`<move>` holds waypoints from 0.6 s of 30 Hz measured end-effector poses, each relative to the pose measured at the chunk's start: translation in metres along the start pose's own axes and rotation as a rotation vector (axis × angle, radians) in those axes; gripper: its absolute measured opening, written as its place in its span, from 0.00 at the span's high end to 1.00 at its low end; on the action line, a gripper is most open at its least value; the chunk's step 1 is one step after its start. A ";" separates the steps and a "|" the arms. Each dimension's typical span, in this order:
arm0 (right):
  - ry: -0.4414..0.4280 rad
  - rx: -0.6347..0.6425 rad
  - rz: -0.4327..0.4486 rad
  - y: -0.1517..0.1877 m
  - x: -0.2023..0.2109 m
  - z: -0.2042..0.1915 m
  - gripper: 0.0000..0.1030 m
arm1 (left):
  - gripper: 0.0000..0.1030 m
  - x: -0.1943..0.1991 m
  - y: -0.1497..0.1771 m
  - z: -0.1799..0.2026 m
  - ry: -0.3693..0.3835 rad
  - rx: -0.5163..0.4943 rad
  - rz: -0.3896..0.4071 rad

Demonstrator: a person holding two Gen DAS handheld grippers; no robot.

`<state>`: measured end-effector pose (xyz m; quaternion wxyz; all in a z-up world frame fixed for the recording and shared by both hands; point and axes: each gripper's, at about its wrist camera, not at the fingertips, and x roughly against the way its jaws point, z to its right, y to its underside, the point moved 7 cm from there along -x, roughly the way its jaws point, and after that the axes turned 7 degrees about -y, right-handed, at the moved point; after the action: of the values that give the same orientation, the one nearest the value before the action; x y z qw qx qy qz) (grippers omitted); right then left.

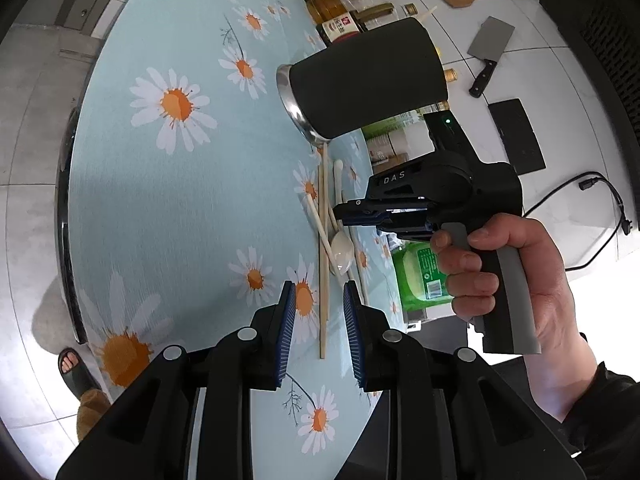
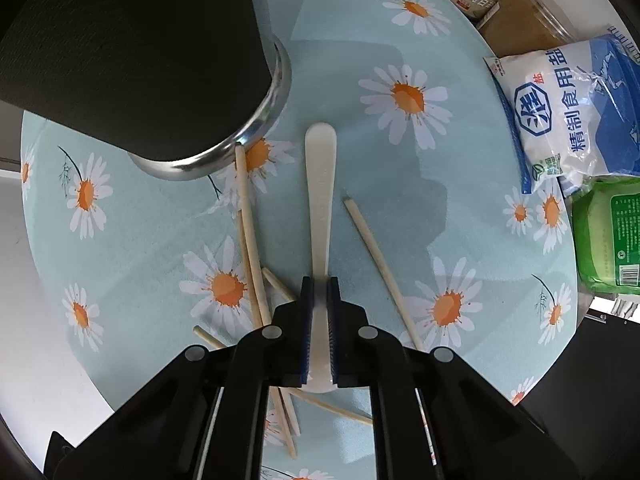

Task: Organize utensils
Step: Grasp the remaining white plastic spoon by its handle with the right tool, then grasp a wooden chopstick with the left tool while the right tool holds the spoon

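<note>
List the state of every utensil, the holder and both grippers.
White spoon: on the tablecloth, handle clamped.
Chopsticks: loose, scattered flat.
Black utensil holder: upright, on the table.
Right gripper: shut on the spoon.
Left gripper: open, empty.

Home kitchen: daisy tablecloth (image 1: 180,200), sauce bottles (image 1: 340,12), cleaver (image 1: 490,46), salt bag (image 2: 560,112).

The holder (image 1: 368,80) has a matt black, finely textured sleeve over a shiny metal base rim. The spoon (image 2: 319,216) looks like smooth, glossy cream plastic, and the chopsticks (image 2: 250,240) like pale bare wood. The tablecloth (image 1: 180,208) is a matt, faintly woven daisy print.
</note>
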<state>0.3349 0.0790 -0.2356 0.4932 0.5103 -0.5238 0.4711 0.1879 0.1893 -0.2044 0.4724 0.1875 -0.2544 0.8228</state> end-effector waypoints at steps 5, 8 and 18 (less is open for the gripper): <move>-0.055 0.004 -0.003 -0.005 0.002 0.003 0.93 | 0.77 0.004 -0.007 0.001 -0.001 -0.013 -0.009; -0.082 0.014 0.002 -0.004 0.009 0.009 0.93 | 0.77 0.005 -0.011 0.000 -0.002 -0.004 -0.003; -0.207 0.094 0.032 0.005 0.036 0.032 0.92 | 0.77 -0.006 -0.007 0.013 -0.015 0.024 0.000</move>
<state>0.3292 0.0446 -0.2019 0.4045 0.5702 -0.5575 0.4477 0.1978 0.1805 -0.1958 0.4683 0.1994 -0.2479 0.8243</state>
